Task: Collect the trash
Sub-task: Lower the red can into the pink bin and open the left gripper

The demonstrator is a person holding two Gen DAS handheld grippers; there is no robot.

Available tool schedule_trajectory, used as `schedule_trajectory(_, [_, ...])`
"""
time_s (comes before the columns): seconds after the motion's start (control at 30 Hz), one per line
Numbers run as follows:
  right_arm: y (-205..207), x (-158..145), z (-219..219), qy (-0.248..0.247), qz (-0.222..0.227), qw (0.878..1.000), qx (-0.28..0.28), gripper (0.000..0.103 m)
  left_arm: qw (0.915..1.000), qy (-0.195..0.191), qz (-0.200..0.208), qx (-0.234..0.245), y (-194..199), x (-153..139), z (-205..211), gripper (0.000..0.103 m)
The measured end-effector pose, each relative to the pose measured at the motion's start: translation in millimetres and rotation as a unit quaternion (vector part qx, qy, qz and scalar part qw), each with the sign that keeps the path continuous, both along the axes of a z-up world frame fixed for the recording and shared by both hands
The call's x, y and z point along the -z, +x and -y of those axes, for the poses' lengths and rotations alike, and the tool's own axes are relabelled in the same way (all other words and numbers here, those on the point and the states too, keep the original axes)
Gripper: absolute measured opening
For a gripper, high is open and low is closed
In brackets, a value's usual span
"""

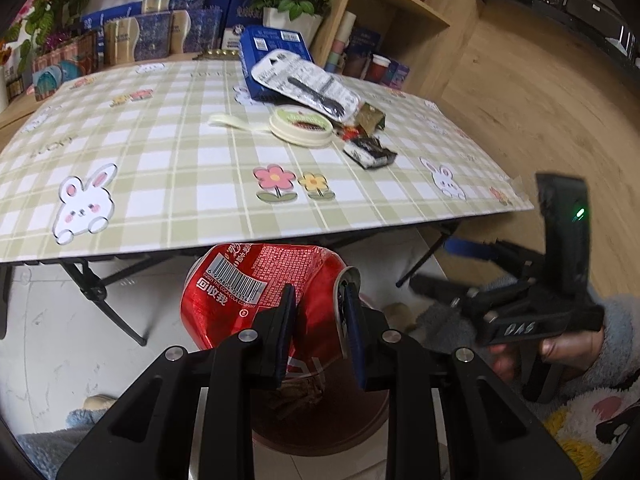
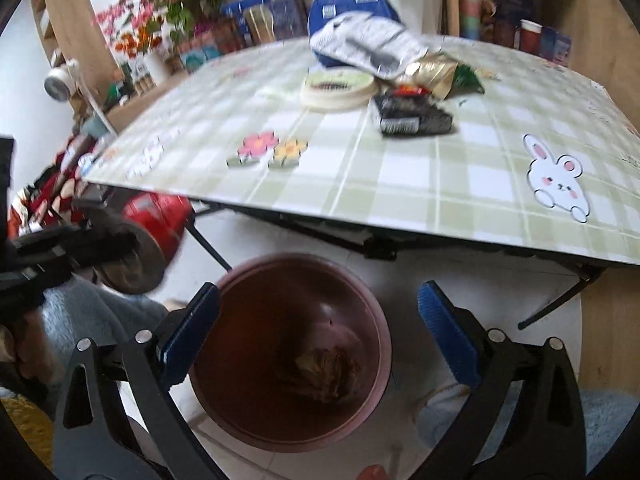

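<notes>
Black linkages of my left gripper (image 1: pixel 316 320) fill the foreground, its blue pads pinching a crushed red Coca-Cola can (image 1: pixel 260 292) at the rim end. I can read a barcode, "©2024 THE COCA-COLA COMPANY" and Chinese characters on its side. That can hangs over the open brown trash bin (image 2: pixel 380 344) on the pale floor, below the front edge of the surface (image 1: pixel 160 184).

That surface is the largest thing, covered in a green plaid cloth printed with rabbits and flowers. Trash lies grouped toward its far side: one blue carton (image 1: pixel 276 60) with white labels too small to read, one silver lidded tray (image 1: pixel 308 84) bearing a black fork shape and fine print, one round cream lid (image 1: pixel 300 124) with a green label, one gold wrapper (image 1: pixel 370 118), and one black-and-white snack packet (image 1: pixel 370 154).

My right gripper (image 2: pixel 320 340) is spread wide with nothing between its pads, directly above the bin, where crumpled scraps lie at the bottom. On its body in the left wrist view I read "DAS".
</notes>
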State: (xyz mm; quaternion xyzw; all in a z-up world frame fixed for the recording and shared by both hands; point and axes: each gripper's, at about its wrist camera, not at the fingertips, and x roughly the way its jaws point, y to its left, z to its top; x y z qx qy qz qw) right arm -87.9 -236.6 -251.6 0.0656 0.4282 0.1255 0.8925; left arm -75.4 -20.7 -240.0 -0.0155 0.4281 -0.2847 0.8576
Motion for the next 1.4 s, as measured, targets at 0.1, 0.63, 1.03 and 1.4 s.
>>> schedule_trajectory(0.1, [-4,-7,-1,-0.004,0.03,1.0,0.005,0.097,0.9998,0.002,-0.016,0.009,0,9,4,0.024])
schedule_trajectory(0.63, [-4,-18,6,0.001,0.127,0.992,0.018,0.097,0.9904,0.01,-0.136,0.025,16,76,19,0.025])
schedule_trajectory(1.03, [-5,-17,9,0.002,0.127,0.992,0.028,0.097,0.985,0.021,-0.164,0.05,18,88,31,0.025])
schedule_trajectory(1.4, [-6,-17,10,0.004,0.125,0.992,0.034,0.097,0.9809,0.028,-0.185,0.052,18,95,32,0.029])
